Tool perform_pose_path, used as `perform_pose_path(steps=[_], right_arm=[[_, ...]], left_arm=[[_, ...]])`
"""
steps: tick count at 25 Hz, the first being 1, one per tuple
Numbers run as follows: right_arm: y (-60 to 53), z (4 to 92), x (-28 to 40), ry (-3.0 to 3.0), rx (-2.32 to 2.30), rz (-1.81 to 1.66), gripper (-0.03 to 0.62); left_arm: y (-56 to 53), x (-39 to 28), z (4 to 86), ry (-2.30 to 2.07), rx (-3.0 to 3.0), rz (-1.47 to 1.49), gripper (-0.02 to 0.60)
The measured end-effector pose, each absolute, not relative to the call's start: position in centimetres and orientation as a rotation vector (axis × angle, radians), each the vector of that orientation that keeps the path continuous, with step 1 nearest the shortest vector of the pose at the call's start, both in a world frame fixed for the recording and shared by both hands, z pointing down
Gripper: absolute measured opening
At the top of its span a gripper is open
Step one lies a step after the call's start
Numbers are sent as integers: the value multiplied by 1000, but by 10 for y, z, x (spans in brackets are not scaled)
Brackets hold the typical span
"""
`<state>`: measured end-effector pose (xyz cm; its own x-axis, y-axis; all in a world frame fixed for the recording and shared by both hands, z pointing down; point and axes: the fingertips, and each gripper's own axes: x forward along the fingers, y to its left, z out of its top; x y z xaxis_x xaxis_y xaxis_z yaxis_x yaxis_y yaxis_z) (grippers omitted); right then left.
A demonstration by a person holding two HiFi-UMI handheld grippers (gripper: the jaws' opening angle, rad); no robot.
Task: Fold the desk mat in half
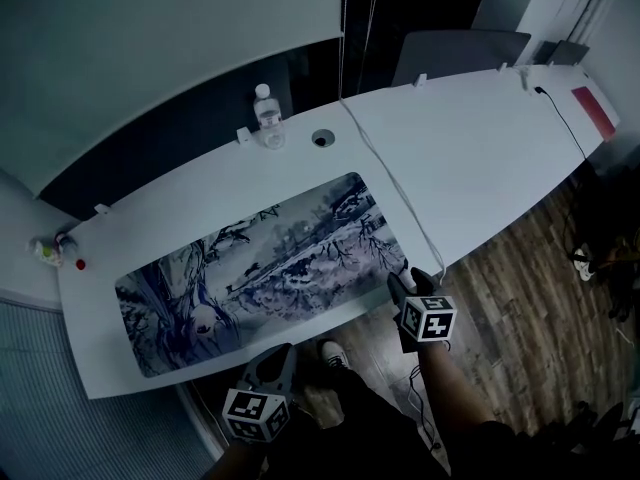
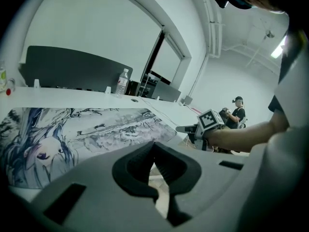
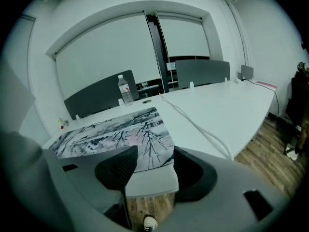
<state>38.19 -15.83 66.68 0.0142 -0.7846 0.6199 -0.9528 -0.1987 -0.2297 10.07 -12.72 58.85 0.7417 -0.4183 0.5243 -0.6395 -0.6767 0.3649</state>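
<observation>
Mat (image 1: 265,268) flat, right hand-held gripper (image 3: 155,151) wide, empty, left hand-held gripper (image 2: 154,146) closed, alone viewing bystander (image 2: 237,111)

Desk mat (image 1: 265,268) w/ ink-art print lies flat, unfolded.

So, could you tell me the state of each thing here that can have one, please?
desk mat: flat, unfolded, on the table.
water bottle: upright, cap on.
white cable: lying loose across the table.
left tongs: shut, empty.
right tongs: open, at the mat's near corner, not gripping it.
</observation>
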Motion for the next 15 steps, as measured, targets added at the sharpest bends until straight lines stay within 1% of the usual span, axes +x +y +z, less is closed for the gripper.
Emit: perform_pose_path(steps=[10, 15], right_arm=[[-180, 695, 403, -1729, 1995, 984, 250], [-181, 699, 401, -1683, 1944, 896, 252]], left_arm=[[-135, 105, 601, -845, 2357, 551, 6], [-143, 111, 599, -861, 2347, 536, 6]])
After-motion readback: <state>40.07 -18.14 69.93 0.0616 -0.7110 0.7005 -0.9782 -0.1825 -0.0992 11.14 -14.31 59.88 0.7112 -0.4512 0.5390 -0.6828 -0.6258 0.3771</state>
